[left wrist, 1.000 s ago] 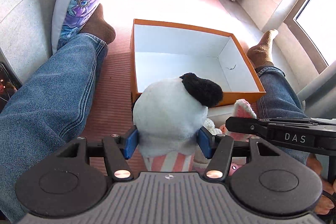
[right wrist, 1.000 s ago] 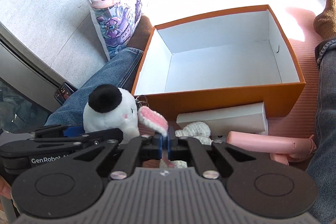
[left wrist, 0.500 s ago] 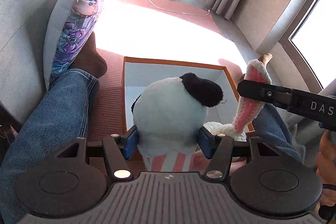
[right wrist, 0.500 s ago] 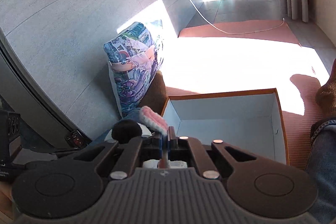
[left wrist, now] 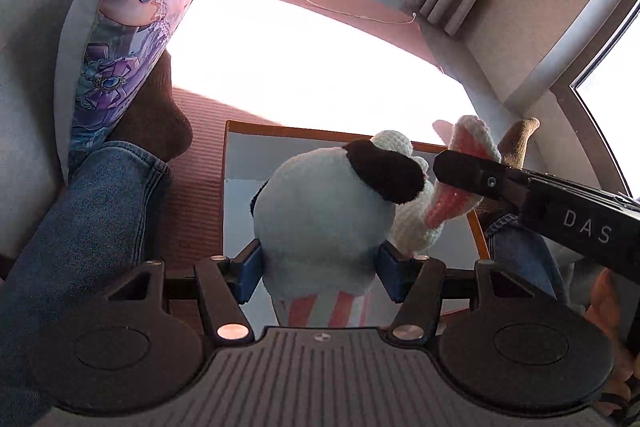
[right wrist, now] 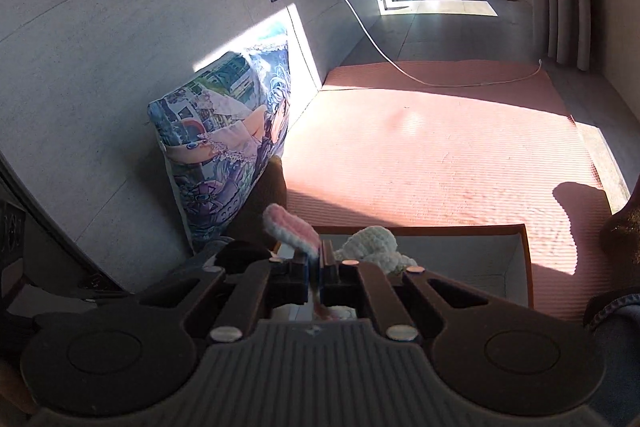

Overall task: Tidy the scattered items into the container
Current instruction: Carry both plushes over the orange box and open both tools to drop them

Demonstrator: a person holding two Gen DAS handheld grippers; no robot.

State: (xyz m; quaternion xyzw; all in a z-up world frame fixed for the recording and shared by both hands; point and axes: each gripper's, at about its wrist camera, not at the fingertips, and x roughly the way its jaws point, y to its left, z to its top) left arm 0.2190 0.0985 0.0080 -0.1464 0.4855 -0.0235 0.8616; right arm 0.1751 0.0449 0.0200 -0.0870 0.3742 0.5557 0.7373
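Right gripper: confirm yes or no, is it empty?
No, the right gripper is shut on the pink ear of the crocheted bunny, held above the orange box.

A printed rectangular cushion (right wrist: 228,143) leans against the grey wall (right wrist: 100,39); a white charging cable (right wrist: 400,67) trails across the sunlit ribbed pink floor mat (right wrist: 440,155).

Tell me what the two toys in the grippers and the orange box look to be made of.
Panda toy: soft plush, with a fuzzy white and black pile, probably polyester.
Bunny toy: crocheted yarn; stitch loops show on its pink-lined ear and white body.
Orange box: likely cardboard, with thin, stiff, straight walls, matte orange outside and plain white inside.
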